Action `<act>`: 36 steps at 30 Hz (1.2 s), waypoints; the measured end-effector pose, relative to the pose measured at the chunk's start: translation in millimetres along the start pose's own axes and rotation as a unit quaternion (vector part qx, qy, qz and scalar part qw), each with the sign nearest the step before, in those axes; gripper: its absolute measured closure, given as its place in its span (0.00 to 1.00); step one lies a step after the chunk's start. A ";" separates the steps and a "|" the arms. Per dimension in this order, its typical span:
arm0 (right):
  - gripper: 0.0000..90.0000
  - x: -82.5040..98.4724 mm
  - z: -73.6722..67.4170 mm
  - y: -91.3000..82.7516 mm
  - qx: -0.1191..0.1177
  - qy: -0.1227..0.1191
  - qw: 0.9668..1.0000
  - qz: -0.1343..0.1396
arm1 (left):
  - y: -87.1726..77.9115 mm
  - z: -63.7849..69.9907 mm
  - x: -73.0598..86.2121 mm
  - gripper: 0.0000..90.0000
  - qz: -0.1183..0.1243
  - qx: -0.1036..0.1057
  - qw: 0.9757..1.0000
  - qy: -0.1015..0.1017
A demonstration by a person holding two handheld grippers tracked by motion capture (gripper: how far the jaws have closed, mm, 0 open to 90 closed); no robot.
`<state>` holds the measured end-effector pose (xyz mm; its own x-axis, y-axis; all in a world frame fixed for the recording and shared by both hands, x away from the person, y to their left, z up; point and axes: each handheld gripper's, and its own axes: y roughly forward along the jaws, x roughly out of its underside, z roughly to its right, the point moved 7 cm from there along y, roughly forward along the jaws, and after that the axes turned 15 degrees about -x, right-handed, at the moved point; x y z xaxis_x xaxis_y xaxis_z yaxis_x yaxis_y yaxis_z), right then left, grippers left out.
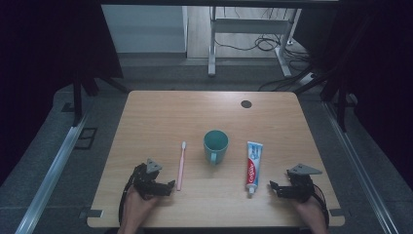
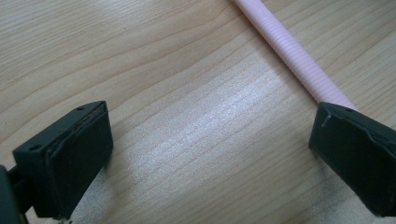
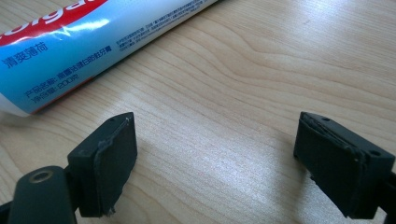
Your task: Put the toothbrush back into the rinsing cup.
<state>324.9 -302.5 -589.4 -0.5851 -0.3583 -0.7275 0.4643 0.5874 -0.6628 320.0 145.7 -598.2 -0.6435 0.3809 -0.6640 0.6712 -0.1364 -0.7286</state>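
Observation:
A pink toothbrush lies lengthwise on the wooden table, bristles at the far end. Its ribbed handle runs down to one black fingertip in the left gripper view. My left gripper rests open just left of the handle's near end, bare wood between its jaws. A teal mug stands at the table's middle. A white, blue and red toothpaste tube lies to its right, cap toward me; its printed side shows up close. My right gripper is open right of the cap.
A dark round disc sits near the table's far right corner. Beyond the table stand grey desk legs and loose cables on the floor. Metal rails run along both sides. A person's hands hold both grippers at the near edge.

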 end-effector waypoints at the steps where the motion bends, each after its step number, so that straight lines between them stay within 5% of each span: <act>1: 0.14 0.0 0.0 0.0 0.000 0.000 1.000 0.000 | 0.0 0.0 0.0 0.00 0.000 0.000 1.000 0.000; 26: 0.14 0.0 0.0 0.0 0.000 0.000 1.000 0.000 | -0.8 -1.2 0.1 0.02 0.002 -0.003 1.000 -0.003; 36: 0.14 0.0 0.0 0.0 0.000 0.000 1.000 0.000 | -5.0 -1.2 -1.5 0.19 0.010 0.003 1.000 0.003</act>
<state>324.9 -302.5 -589.4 -0.5851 -0.3582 -0.7275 0.4645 0.5873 -0.6628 318.1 147.0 -593.3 -0.6282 0.3840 -0.6767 0.6813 -0.1487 -0.7168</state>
